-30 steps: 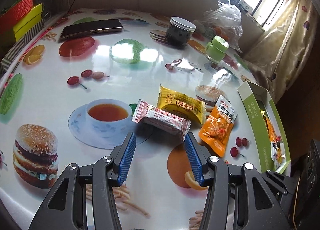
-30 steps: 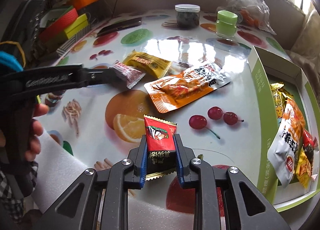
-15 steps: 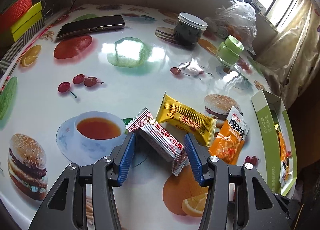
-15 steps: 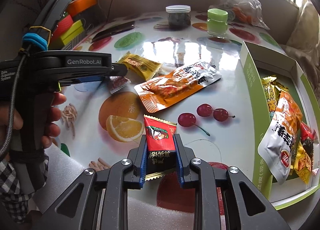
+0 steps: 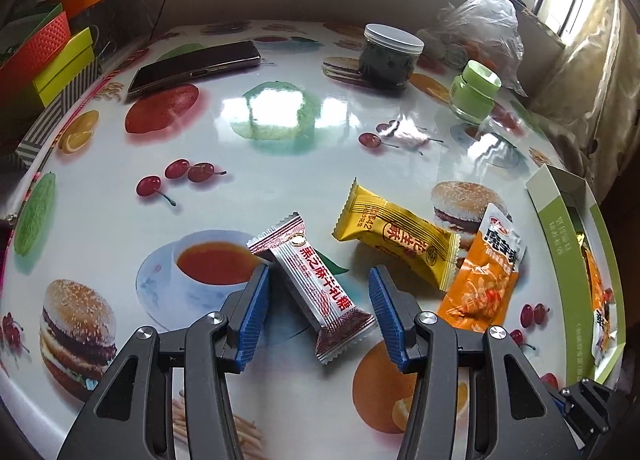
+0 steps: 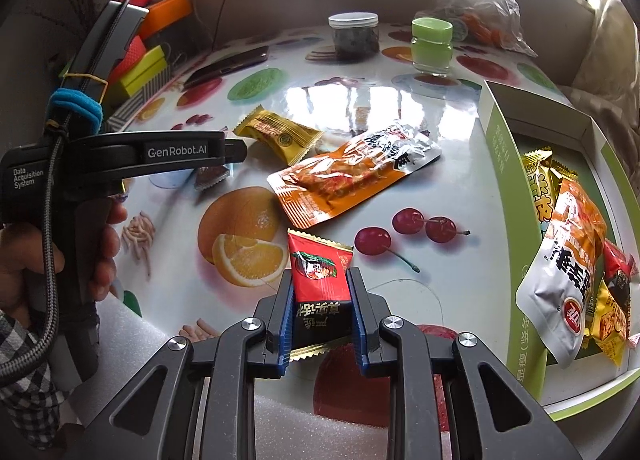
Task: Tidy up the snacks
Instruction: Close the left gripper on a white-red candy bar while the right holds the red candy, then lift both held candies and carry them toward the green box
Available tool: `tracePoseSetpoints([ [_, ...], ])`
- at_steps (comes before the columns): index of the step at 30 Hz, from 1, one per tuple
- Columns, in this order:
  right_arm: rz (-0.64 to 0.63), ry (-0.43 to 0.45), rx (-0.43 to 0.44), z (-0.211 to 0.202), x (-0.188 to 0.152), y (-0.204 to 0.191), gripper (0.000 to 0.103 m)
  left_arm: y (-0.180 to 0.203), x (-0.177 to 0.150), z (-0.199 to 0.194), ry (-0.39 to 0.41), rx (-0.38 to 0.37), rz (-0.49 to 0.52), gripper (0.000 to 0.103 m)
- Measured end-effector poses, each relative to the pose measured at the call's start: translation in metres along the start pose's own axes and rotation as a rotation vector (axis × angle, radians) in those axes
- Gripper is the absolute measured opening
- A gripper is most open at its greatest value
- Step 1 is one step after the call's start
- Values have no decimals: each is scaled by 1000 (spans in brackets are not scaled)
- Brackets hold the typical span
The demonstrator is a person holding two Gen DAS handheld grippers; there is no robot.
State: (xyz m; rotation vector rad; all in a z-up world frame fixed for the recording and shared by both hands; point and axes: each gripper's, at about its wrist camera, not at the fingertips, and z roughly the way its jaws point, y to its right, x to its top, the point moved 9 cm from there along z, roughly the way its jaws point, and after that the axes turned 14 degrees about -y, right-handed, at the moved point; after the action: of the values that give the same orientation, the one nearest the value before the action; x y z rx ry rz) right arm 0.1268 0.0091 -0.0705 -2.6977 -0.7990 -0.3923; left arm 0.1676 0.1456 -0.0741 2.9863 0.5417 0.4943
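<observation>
The left gripper (image 5: pixel 318 300) hangs over the middle of the table (image 5: pixel 120 196) with its jaws apart on either side of a red-and-white candy bar (image 5: pixel 316 286). The bar lies flat on the tablecloth between the blue pads (image 5: pixel 254 316), and neither pad presses on it. Just beside it, toward the table's right edge, lie a yellow snack packet (image 5: pixel 396 240) and an orange snack pouch (image 5: pixel 486 272), the pouch overlapping one end of the yellow packet. The right gripper (image 6: pixel 320 308) is clenched on a red-and-black snack packet (image 6: pixel 318 280), held upright above the table's near edge. At the right edge stands an open green box (image 6: pixel 520 220) that already holds several packets. A dark jar (image 5: pixel 390 56), a green jar (image 5: pixel 474 92) and a phone (image 5: pixel 196 66) sit near the far edge. A hand (image 6: pixel 60 256) grips the left tool's handle.
</observation>
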Motion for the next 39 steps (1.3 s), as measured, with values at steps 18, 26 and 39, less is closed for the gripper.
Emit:
tracePoseSetpoints([
  [18, 10, 3, -6, -1, 0, 1, 23, -15, -6, -5, 19, -14, -28, 19],
  [26, 12, 4, -13, -1, -1, 1, 23, -14, -13, -9, 21, -28, -16, 19],
  [39, 14, 32, -36, -10, -1, 2, 23, -3, -25, -24, 40, -46, 19, 19],
])
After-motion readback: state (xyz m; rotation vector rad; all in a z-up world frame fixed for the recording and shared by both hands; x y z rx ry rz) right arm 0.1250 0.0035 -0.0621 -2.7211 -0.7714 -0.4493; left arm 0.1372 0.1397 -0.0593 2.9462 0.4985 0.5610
